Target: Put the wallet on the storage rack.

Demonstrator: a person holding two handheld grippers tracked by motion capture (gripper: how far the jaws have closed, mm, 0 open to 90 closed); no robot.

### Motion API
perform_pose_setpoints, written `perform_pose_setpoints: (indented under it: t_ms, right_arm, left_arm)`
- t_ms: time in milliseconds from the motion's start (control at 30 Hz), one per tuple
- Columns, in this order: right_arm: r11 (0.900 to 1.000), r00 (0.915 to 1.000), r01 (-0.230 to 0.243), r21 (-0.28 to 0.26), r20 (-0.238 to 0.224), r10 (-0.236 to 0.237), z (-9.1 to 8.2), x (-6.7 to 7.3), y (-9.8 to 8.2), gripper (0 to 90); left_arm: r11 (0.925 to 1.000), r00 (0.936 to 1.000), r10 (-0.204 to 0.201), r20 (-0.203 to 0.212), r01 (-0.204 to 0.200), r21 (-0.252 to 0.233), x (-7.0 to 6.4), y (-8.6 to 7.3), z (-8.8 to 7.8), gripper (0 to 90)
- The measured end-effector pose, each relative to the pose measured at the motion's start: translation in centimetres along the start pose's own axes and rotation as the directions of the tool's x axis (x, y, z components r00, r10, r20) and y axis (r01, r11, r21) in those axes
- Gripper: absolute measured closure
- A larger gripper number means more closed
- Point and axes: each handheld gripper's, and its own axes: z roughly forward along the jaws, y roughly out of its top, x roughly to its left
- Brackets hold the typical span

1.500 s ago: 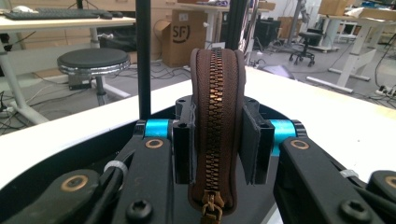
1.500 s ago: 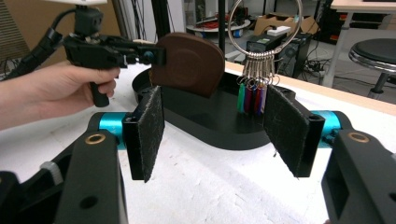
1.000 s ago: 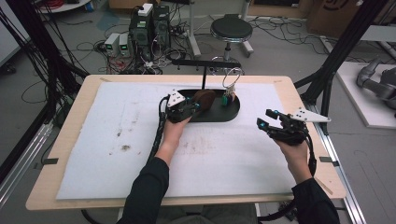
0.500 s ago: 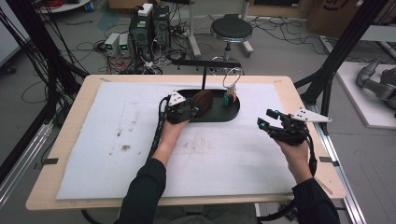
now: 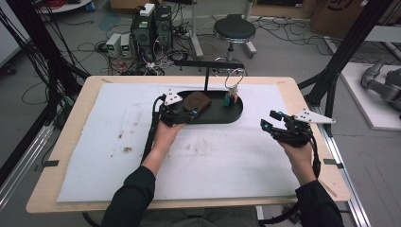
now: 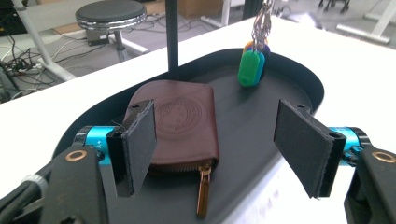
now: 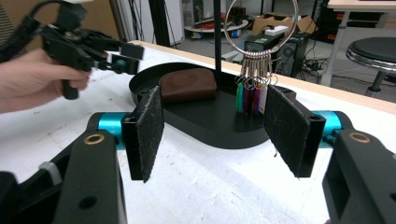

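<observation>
High view: left gripper [image 5: 182, 111] sits just left of frame centre, at the left end of the black oval tray [image 5: 236, 111], w/ the person's left hand [image 5: 166, 132] behind it. Its jaws have just been opening & now stand wide. In the left gripper view the brown leather pouch [image 6: 180, 123] lies flat on the tray floor between & beyond the two pads [image 6: 140, 140]; the left pad overlaps the pouch's edge in the pic, the right pad is well clear of it, so nothing is gripped. Whether the left pad touches the leather can't be told. The pouch's zip pull [image 6: 203, 193] points toward the bottom of that frame.

The pouch is in the left half of the tray, just beside the thin black post [image 6: 172, 37] that rises from the tray's far side. A metal ring [image 7: 260, 25] hangs from the stand's arm over the right part of the tray, carrying coloured key tags [image 7: 250, 95], green one foremost in the left gripper view.

Right gripper [image 5: 274, 127] hovers at centre-right of the high view, over the white mat [image 5: 94, 156], near the tray's right end but apart from it. Jaws wide apart, nothing between them. Right gripper view: tray, pouch & tags ahead, the left gripper at upper left.
</observation>
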Motion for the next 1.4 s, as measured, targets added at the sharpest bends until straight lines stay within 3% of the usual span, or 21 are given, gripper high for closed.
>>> perform_pose_setpoints:
  t_ms: [167, 367, 833, 1000, 1400]
  right_arm:
    - [1.0, 1.0, -0.002, 0.001, 0.007, 0.002, 0.0, -0.2, 0.0, 37.9]
    - [1.0, 0.9999, -0.012, 0.013, 0.011, 0.012, 0.2, -0.2, -0.1, 36.5]
    - [0.999, 0.9988, -0.016, 0.028, 0.046, 0.015, 0.0, -0.4, -0.5, 33.3]
    - [0.999, 0.998, -0.023, 0.049, 0.06, 0.02, 0.0, -0.7, -1.0, 31.9]
    - [0.997, 0.9964, -0.04, 0.07, 0.077, 0.034, -0.1, -0.9, -1.6, 30.5]
  left_arm:
    - [0.9998, 0.9994, 0.017, 0.03, -0.016, -0.01, -0.5, 0.2, -2.7, 26.4]
    - [0.9996, 0.9989, 0.007, 0.046, -0.005, -0.029, -0.3, -0.7, -6.2, 25.9]
    - [0.999, 0.9995, -0.007, 0.031, 0.008, -0.043, 2.0, -3.7, -13.4, 25.6]
    - [0.997, 0.9998, -0.012, -0.014, 0.011, -0.077, 3.3, -4.9, -15.0, 24.3]
    - [0.9957, 0.997, -0.07, -0.034, 0.068, -0.063, 5.5, -6.8, -15.7, 24.3]
